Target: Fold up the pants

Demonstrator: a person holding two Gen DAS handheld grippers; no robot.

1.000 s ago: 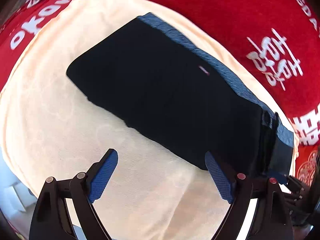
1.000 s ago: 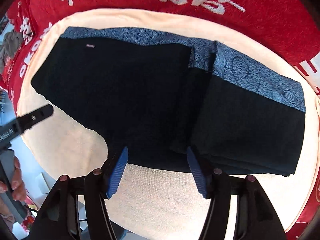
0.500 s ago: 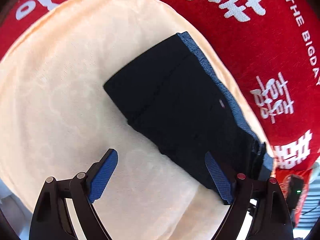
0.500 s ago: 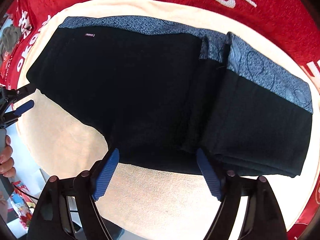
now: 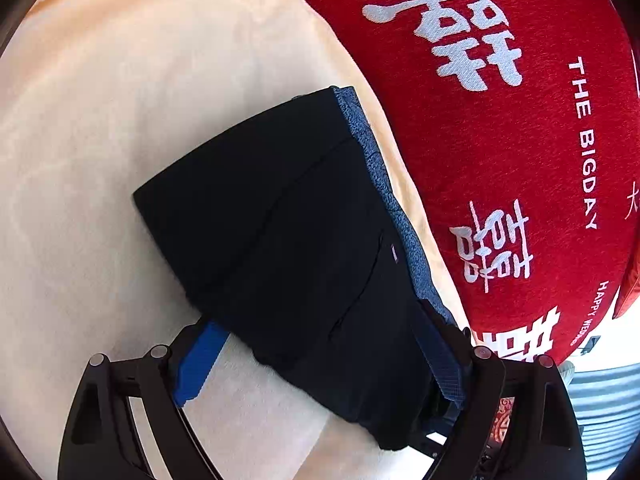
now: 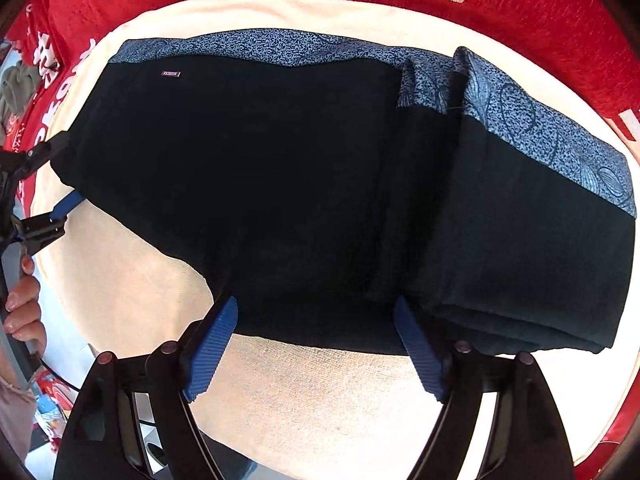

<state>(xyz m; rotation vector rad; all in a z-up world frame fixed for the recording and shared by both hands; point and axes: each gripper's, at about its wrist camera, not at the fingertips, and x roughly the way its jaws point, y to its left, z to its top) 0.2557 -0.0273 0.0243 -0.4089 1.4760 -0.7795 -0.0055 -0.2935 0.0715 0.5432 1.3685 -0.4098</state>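
Note:
Black pants (image 6: 288, 184) with a blue speckled waistband (image 6: 280, 46) lie folded on a cream towel (image 6: 312, 400); a thicker folded stack (image 6: 528, 248) rests at their right end. My right gripper (image 6: 316, 344) is open, its blue pads at the pants' near edge, straddling it. My left gripper (image 5: 320, 364) is open with the pants' (image 5: 288, 232) end between its fingers; its left pad (image 5: 198, 364) lies partly under the cloth. The left gripper also shows at the pants' left end in the right wrist view (image 6: 40, 196).
The towel (image 5: 120, 120) covers a red cloth with white characters (image 5: 500, 140) that surrounds it on the far and right sides. A hand (image 6: 22, 304) holds the left gripper at the towel's left edge, by clutter beyond the edge.
My left gripper has come in closer to the pants' end, which now lies between its fingers. My right gripper has edged forward to the pants' near edge and spread wider.

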